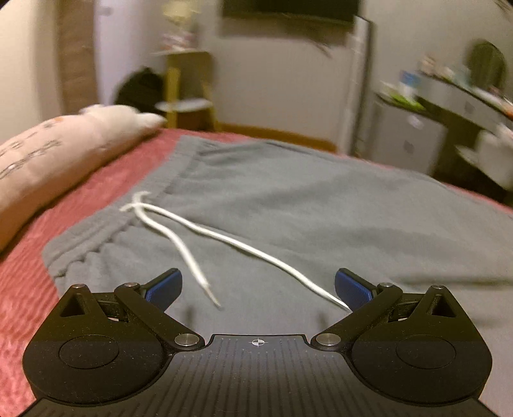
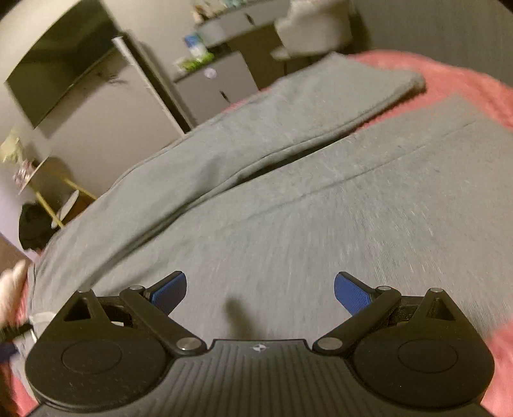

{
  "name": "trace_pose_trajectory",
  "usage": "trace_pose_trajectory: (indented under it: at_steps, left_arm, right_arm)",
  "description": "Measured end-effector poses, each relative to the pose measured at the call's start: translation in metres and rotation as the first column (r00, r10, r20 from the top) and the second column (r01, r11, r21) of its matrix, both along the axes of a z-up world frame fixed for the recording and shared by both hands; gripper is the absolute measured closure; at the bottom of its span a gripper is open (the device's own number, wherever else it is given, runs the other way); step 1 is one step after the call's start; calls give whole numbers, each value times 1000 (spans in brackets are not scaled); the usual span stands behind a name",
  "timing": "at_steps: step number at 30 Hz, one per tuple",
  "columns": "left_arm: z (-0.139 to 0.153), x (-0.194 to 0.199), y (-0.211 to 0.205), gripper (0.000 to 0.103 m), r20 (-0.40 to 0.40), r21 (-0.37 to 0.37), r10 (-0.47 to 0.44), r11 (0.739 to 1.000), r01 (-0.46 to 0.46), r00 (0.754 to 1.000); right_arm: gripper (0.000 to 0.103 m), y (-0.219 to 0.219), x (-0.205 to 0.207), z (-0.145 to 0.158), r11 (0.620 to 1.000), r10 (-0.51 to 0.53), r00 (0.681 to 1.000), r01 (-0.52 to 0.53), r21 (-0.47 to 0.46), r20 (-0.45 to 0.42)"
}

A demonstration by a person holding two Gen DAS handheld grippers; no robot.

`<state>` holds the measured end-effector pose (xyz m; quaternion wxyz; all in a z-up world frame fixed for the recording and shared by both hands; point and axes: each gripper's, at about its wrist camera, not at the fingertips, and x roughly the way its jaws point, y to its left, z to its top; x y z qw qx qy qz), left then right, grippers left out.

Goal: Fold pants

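While spread flat on the red bedcover, seen one view after another:

Left wrist view
- left gripper [image 1: 258,288]: low at 6 o'clock, jaws spread wide, nothing between the blue pads [image 1: 163,287]; hanging over the grey cloth, contact not clear.
- pants [image 1: 288,205]: grey, filling the middle of the view, waistband [image 1: 138,205] toward 10 o'clock, legs running off toward 3 o'clock.
- drawstring [image 1: 205,234]: white, knotted at the waistband, two loose ends trailing toward 6 o'clock; one tip between the pads, the other just beside the right-hand pad.
- bedcover [image 1: 25,288]: red, showing along 7 to 10 o'clock and at the far edge near 3 o'clock.
- pillow [image 1: 48,154]: pale, printed, lying at 9 to 10 o'clock, apart from the waistband.
- room behind: blurred; yellow-legged stand [image 1: 182,86] at 11 o'clock, dark screen [image 1: 288,9] at 12 o'clock, cluttered counter [image 1: 449,96] at 2 o'clock.

Right wrist view
- right gripper [image 2: 260,290]: low at 6 o'clock, jaws likewise wide apart and holding nothing, over the nearer leg.
- pants [image 2: 320,199]: two legs lying side by side, running from 8 o'clock toward 1 o'clock; far leg's hem [image 2: 413,83] at 1 o'clock, a dark gap between the legs.
- bedcover [image 2: 465,73]: red at 1 to 2 o'clock and at 4 o'clock.
- left edge, 8 o'clock: something pale and a bit of black, too blurred to tell.
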<state>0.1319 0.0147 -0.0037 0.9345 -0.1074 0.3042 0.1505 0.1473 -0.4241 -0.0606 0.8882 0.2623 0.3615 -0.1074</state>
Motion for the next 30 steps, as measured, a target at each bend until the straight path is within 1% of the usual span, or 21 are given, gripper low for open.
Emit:
trace_pose_trajectory:
  at_steps: [1, 2, 5, 6, 7, 8, 9, 10, 11, 12, 13, 14, 16, 19, 21, 22, 23, 24, 25, 27, 30]
  left_arm:
    - [-8, 6, 6, 0, 12, -1, 38, 999, -38, 999]
    - [-18, 13, 9, 0, -1, -11, 57, 998, -57, 998]
    - [-42, 30, 20, 0, -34, -17, 41, 999, -42, 999]
    - [-52, 34, 19, 0, -49, 13, 38, 999, -38, 998]
    - [-57, 32, 14, 0, -32, 63, 39, 997, -37, 999]
    - [-58, 31, 10, 0, -15, 101, 36, 994, -34, 999]
    - [-59, 34, 6, 0, -19, 125, 25, 992, -22, 1000]
    - [-62, 36, 4, 0, -25, 135, 21, 991, -17, 999]
    - [-64, 36, 6, 0, -23, 125, 22, 992, -19, 1000]
    - [-64, 34, 9, 0, -15, 110, 22, 994, -20, 1000]
    - [-64, 34, 13, 0, -7, 88, 24, 996, -23, 1000]
    - [-65, 33, 14, 0, -4, 79, 24, 997, -23, 1000]
    - [-66, 29, 13, 0, 1, 90, 25, 996, -25, 1000]
    - [-71, 29, 8, 0, 4, 96, 30, 995, -30, 1000]
    - [-71, 26, 6, 0, 6, 96, 31, 995, -31, 1000]
    - [-72, 25, 6, 0, 7, 95, 31, 995, -31, 1000]
    - [-72, 24, 6, 0, 8, 93, 31, 995, -31, 1000]
    - [-72, 23, 6, 0, 9, 90, 30, 995, -31, 1000]
    - [-72, 23, 7, 0, 11, 86, 30, 996, -31, 999]
    - [-71, 22, 8, 0, 13, 76, 29, 997, -29, 1000]
    - [-70, 21, 12, 0, 22, 48, 26, 998, -27, 999]
  right_arm:
    - [4, -9, 17, 5, 999, -39, 999, 38, -32, -3]
    - [4, -14, 34, 9, 997, -57, 998, 57, -58, 7]
    - [4, -33, 96, 23, 988, -107, 994, 110, -111, 38]
    - [5, -38, 116, 27, 985, -119, 992, 124, -118, 52]
    - [10, -44, 141, 33, 982, -132, 989, 140, -124, 69]
    - [19, -50, 165, 35, 979, -148, 986, 157, -129, 80]
    - [23, -57, 189, 34, 975, -168, 982, 178, -136, 83]
    - [33, -62, 213, 34, 970, -193, 978, 202, -136, 74]
    - [39, -68, 237, 31, 967, -214, 975, 220, -125, 59]
    - [39, -72, 258, 27, 966, -231, 972, 233, -112, 37]
    - [36, -78, 276, 21, 965, -240, 971, 241, -101, 14]
    - [25, -83, 293, 17, 962, -257, 966, 254, -95, -13]
    - [14, -85, 319, 10, 949, -301, 953, 297, -106, -27]
    - [12, -84, 349, -6, 935, -340, 935, 326, -137, -99]
    - [12, -79, 358, -20, 920, -366, 922, 337, -199, -130]
    - [22, -72, 360, -21, 907, -371, 919, 328, -263, -133]
    - [46, -64, 361, -22, 890, -377, 916, 318, -326, -136]
    - [63, -60, 359, -21, 879, -375, 918, 309, -363, -128]
    - [94, -60, 352, -18, 880, -368, 923, 307, -362, -112]
    - [97, -64, 336, -7, 894, -362, 928, 322, -312, -82]
    - [97, -65, 273, 25, 905, -335, 941, 338, -258, 56]
